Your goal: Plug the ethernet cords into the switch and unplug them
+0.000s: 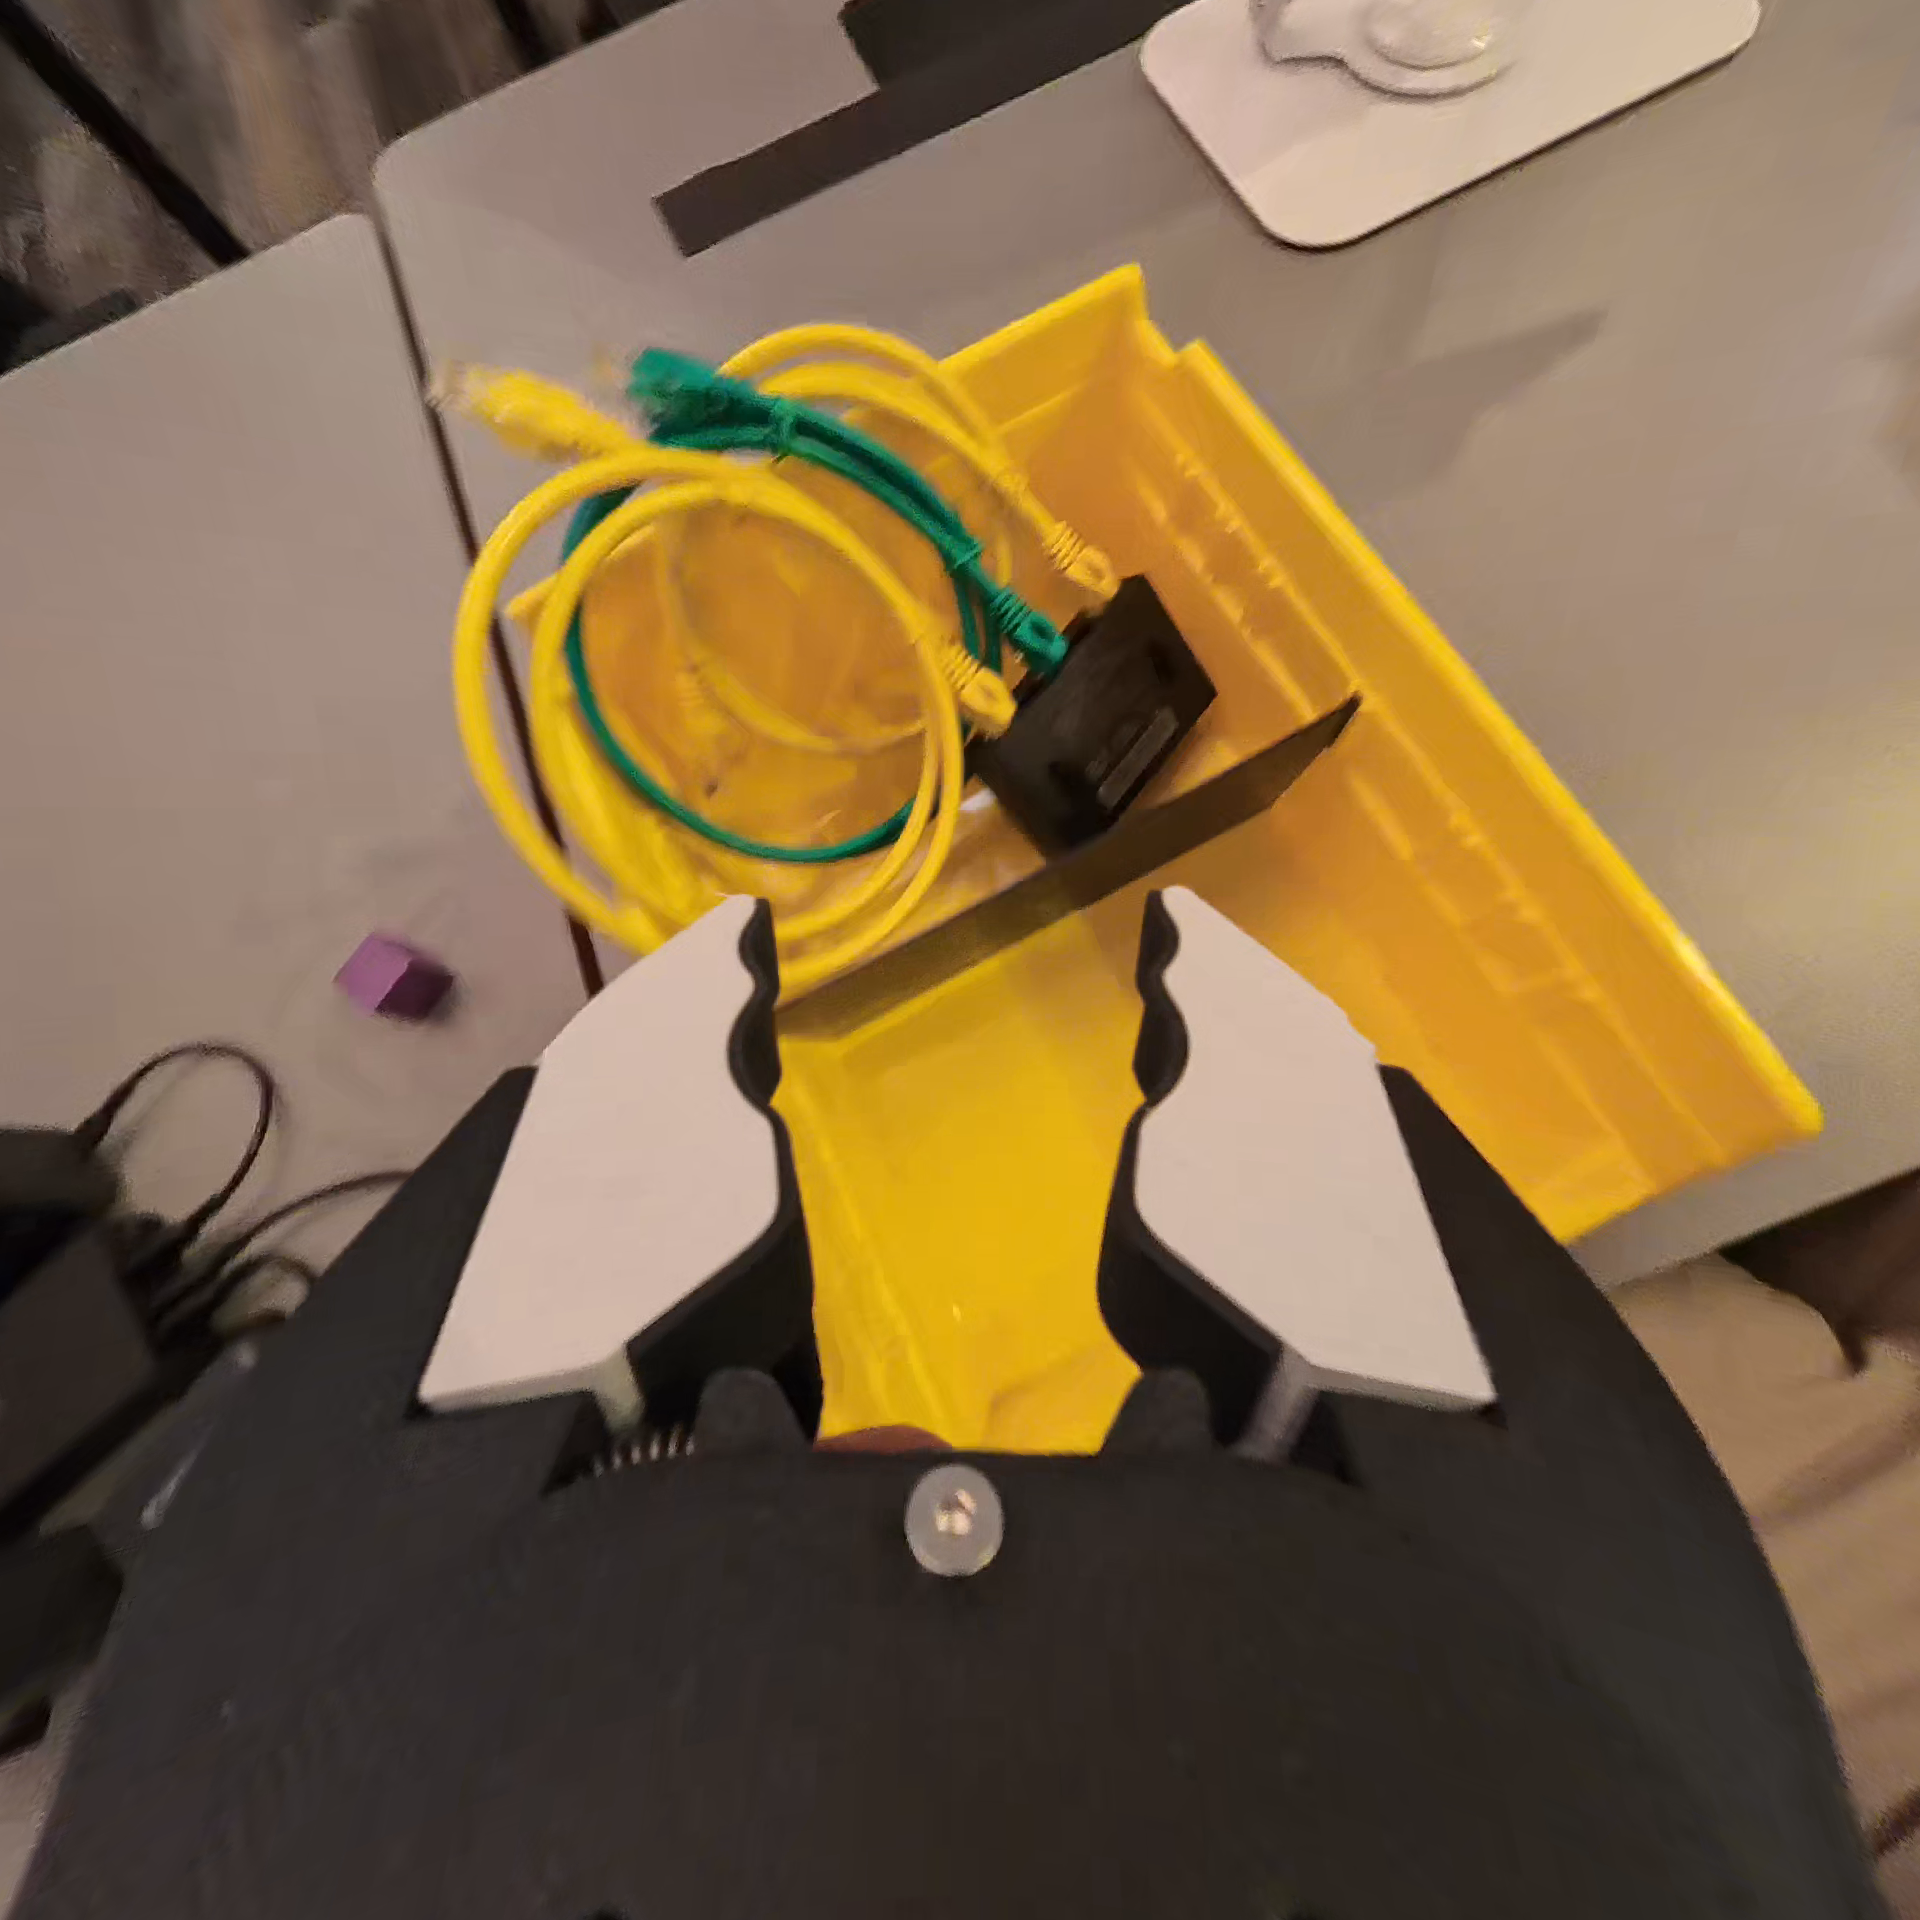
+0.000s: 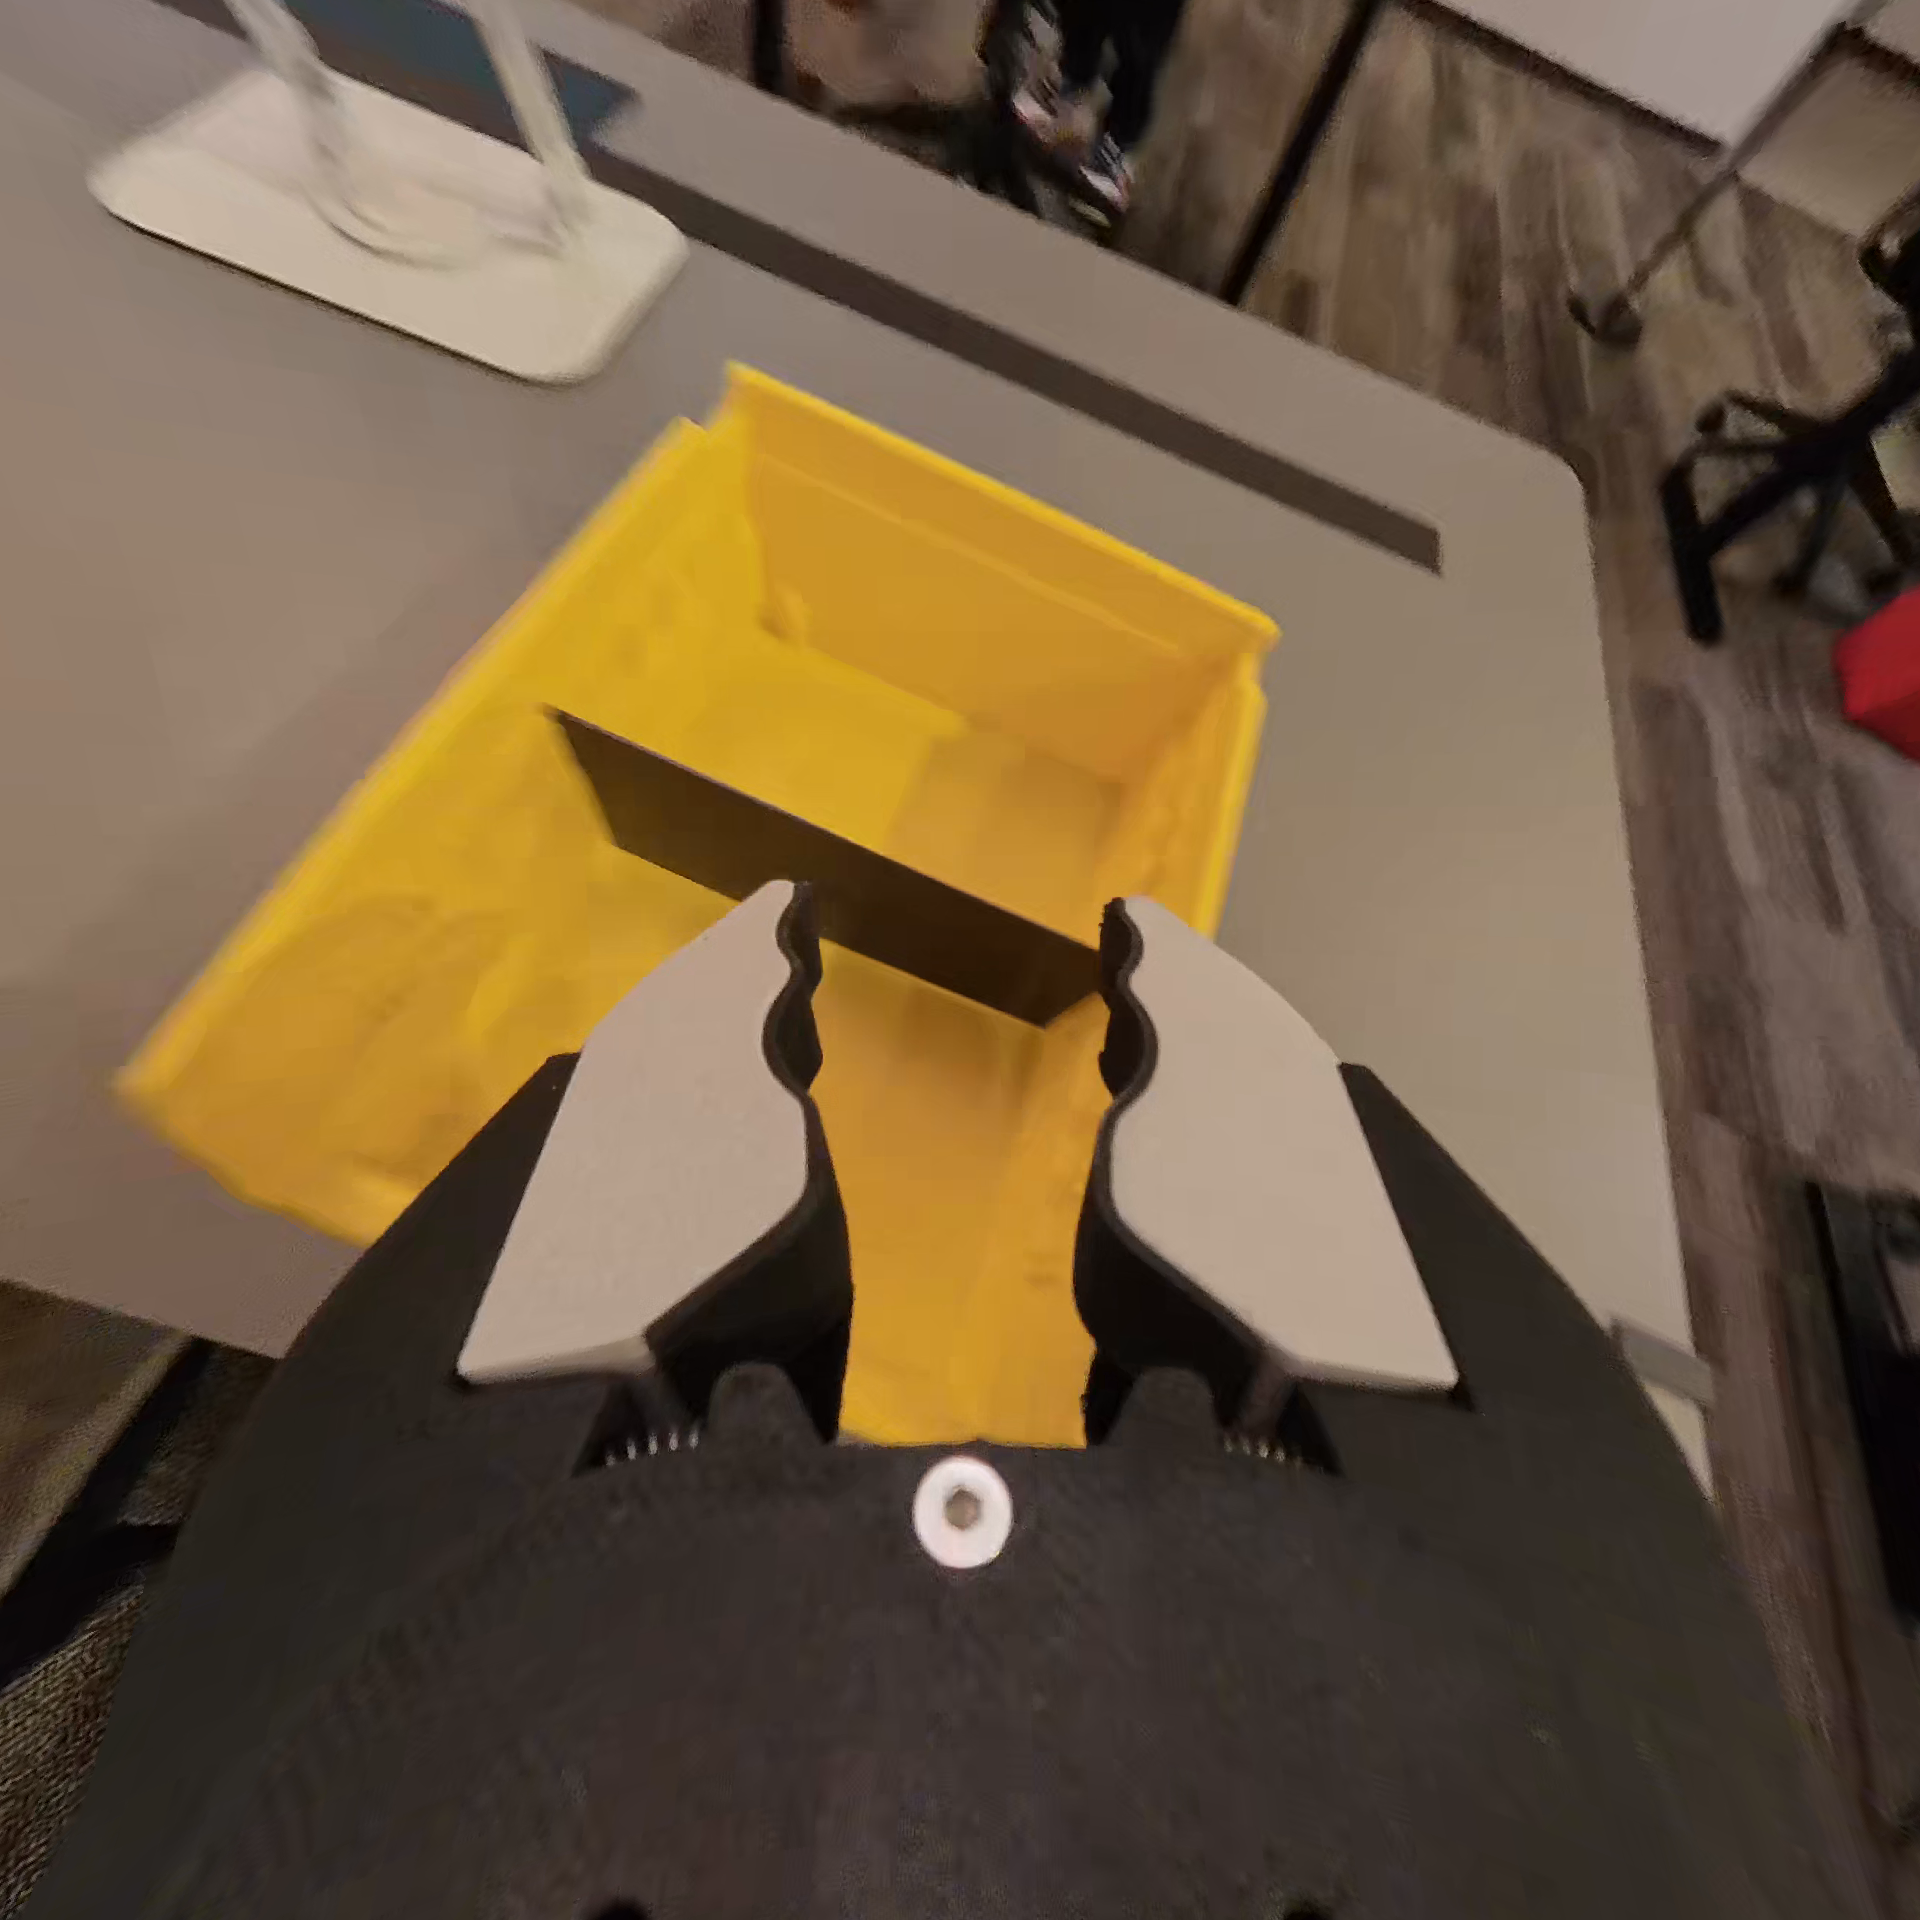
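In the left wrist view a small black switch (image 1: 1096, 717) sits in a yellow bin (image 1: 1455, 852), against a black divider (image 1: 1143, 831). Coiled yellow cords (image 1: 499, 665) and a green cord (image 1: 883, 478) lie in the bin's far compartment. Three of their plug ends meet the switch's face; blur hides how far they are seated. Loose yellow and green plug ends stick out past the bin's far left. My left gripper (image 1: 956, 904) is open and empty, above the near compartment. My right gripper (image 2: 956, 902) is open and empty over a yellow bin (image 2: 312, 1039) with a black divider (image 2: 831, 883); no cords or switch show there.
A white stand base (image 1: 1455, 135) sits at the back of the grey table (image 1: 1558, 436); it also shows in the right wrist view (image 2: 416, 239). A purple cube (image 1: 393, 974) lies on the adjoining table to the left. Dark devices with cables (image 1: 125, 1247) lie at the near left. The floor (image 2: 1766, 935) lies to the right. Across from one pair of fingers to the other is roughly 70 centimetres.
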`<state>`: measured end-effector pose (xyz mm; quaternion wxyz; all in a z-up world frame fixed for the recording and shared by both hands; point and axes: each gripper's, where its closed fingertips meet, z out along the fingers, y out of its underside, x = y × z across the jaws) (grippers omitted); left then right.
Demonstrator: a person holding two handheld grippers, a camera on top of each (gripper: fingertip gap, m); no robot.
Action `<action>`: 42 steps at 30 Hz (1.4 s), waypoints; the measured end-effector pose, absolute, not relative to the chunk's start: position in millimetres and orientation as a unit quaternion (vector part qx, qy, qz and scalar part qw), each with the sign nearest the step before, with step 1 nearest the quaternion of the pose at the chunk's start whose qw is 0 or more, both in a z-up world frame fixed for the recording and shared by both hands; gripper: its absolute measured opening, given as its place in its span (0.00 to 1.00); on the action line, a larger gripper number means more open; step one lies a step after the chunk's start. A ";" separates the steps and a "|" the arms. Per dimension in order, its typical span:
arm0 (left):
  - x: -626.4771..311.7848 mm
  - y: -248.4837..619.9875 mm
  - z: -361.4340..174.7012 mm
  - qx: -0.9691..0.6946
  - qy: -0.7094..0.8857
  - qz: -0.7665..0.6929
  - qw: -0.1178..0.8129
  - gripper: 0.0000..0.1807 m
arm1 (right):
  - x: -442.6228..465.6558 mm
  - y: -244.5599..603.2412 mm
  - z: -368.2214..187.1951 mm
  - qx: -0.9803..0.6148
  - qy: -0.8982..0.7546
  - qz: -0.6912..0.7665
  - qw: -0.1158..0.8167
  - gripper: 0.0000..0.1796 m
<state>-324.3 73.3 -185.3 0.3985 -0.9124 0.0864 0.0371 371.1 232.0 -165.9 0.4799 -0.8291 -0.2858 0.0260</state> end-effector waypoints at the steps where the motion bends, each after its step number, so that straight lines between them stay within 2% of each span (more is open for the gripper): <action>1: -318.9 87.0 -188.8 -0.915 0.094 0.039 0.390 0.36 | 352.2 226.8 -158.9 -0.819 -0.301 0.040 0.487 0.29; 3: -305.9 113.1 -204.6 -0.927 0.097 0.006 0.362 0.35 | 313.1 215.5 -150.6 -0.800 -0.334 0.068 0.493 0.29; 6: -289.7 140.6 -237.8 -0.948 0.057 -0.106 0.294 0.47 | 255.9 195.6 -148.4 -0.774 -0.390 0.101 0.488 0.29; 7: -282.5 145.9 -243.2 -0.949 0.041 -0.149 0.275 0.46 | 239.6 188.4 -149.7 -0.766 -0.410 0.106 0.484 0.28; 11: -303.0 174.0 -264.6 -0.947 -0.033 -0.158 0.277 0.41 | 181.3 154.2 -156.1 -0.734 -0.468 0.165 0.463 0.27; 14: -306.7 185.3 -276.6 -0.949 -0.032 -0.153 0.275 0.36 | 151.2 136.3 -167.3 -0.719 -0.502 0.192 0.441 0.27; 17: -307.8 190.7 -282.0 -0.944 -0.035 -0.176 0.276 0.23 | 131.5 127.2 -179.3 -0.712 -0.529 0.199 0.417 0.27; 20: -301.8 193.5 -268.8 -0.923 -0.029 -0.233 0.304 0.09 | 112.0 119.4 -182.6 -0.701 -0.544 0.225 0.402 0.27; 24: -297.7 191.7 -249.3 -0.918 0.027 -0.206 0.337 0.05 | 82.1 108.7 -179.9 -0.679 -0.563 0.267 0.388 0.26; 33: -249.0 170.1 -148.1 -0.874 0.184 -0.182 0.411 0.05 | -1.4 88.8 -155.2 -0.623 -0.571 0.416 0.335 0.27; 39: -177.6 143.9 -97.4 -0.834 0.289 -0.203 0.424 0.05 | -57.5 109.8 -133.0 -0.605 -0.553 0.459 0.344 0.43; 42: -139.7 130.0 -93.4 -0.820 0.341 -0.221 0.403 0.05 | -78.2 115.5 -121.2 -0.594 -0.541 0.491 0.336 0.45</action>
